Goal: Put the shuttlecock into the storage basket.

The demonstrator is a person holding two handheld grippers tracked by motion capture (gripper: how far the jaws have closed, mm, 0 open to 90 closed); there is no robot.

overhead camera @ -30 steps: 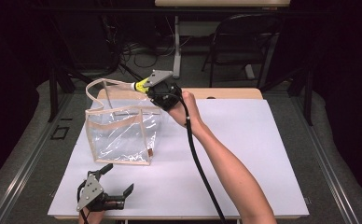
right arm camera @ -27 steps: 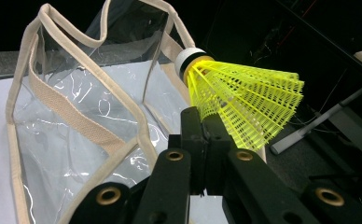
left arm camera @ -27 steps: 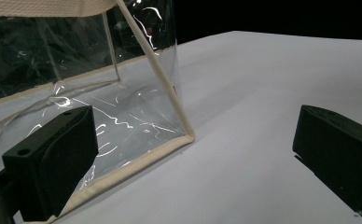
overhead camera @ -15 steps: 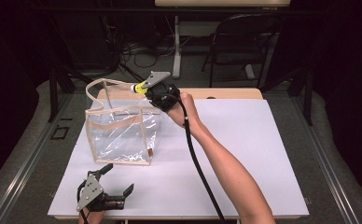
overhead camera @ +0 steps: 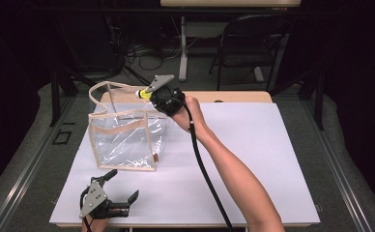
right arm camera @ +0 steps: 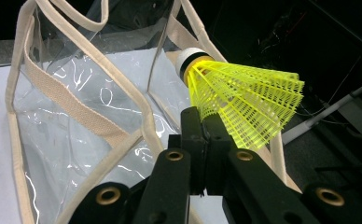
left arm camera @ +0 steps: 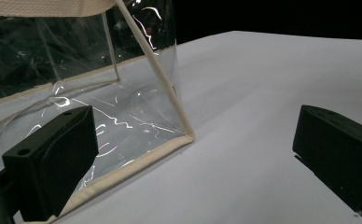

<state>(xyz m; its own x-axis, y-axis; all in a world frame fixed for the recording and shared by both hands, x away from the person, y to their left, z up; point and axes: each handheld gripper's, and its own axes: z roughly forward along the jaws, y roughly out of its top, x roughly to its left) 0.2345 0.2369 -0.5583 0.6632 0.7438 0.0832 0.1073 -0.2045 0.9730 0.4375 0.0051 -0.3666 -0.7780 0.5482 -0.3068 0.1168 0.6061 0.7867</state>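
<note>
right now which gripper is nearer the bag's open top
Right. The right gripper holds a shuttlecock at the bag rim; the left gripper sits low on the table, in front of the bag's base.

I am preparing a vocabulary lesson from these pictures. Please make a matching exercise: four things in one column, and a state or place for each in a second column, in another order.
Things:
1. shuttlecock
2. clear bag
3. left gripper
4. right gripper

States or places:
A. jaws open, low over the near edge of the white table
B. jaws shut on the yellow skirt
C. standing on the table, top open
D. yellow with a white cork tip, held above the bag's rim

Pairs: 1-D, 2-C, 3-A, 4-B
</note>
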